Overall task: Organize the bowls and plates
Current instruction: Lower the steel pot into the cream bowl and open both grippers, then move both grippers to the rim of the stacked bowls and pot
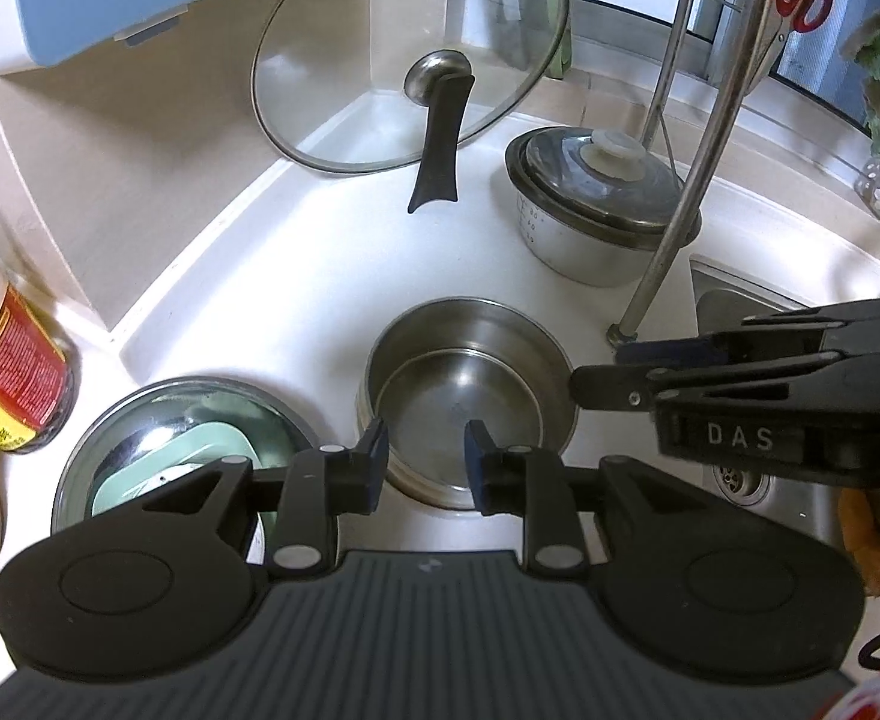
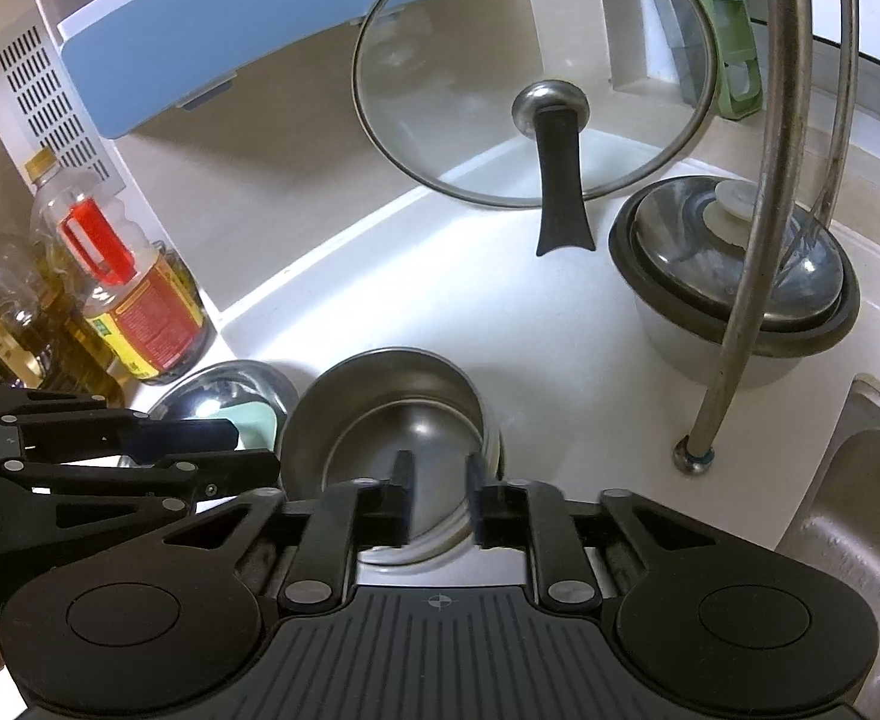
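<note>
Two steel bowls (image 1: 467,396) sit nested on the white counter, the smaller one inside the larger; the right wrist view shows them as well (image 2: 392,420). To their left stands a wider steel bowl (image 1: 140,420) with a pale green dish (image 1: 212,450) lying in it. My left gripper (image 1: 425,456) hovers over the near rim of the nested bowls, open, with nothing between its fingers. My right gripper (image 2: 440,492) is open over the same near rim, and its pads do not press on it. It comes in from the right (image 1: 614,369). The left gripper (image 2: 254,450) enters from the left.
A glass lid (image 1: 410,54) leans against the back wall. A covered pot (image 1: 602,204) stands behind a steel rack pole (image 1: 674,222). A sink (image 1: 740,480) lies at the right. Oil bottles (image 2: 134,306) crowd the left counter edge under a blue appliance (image 2: 248,30).
</note>
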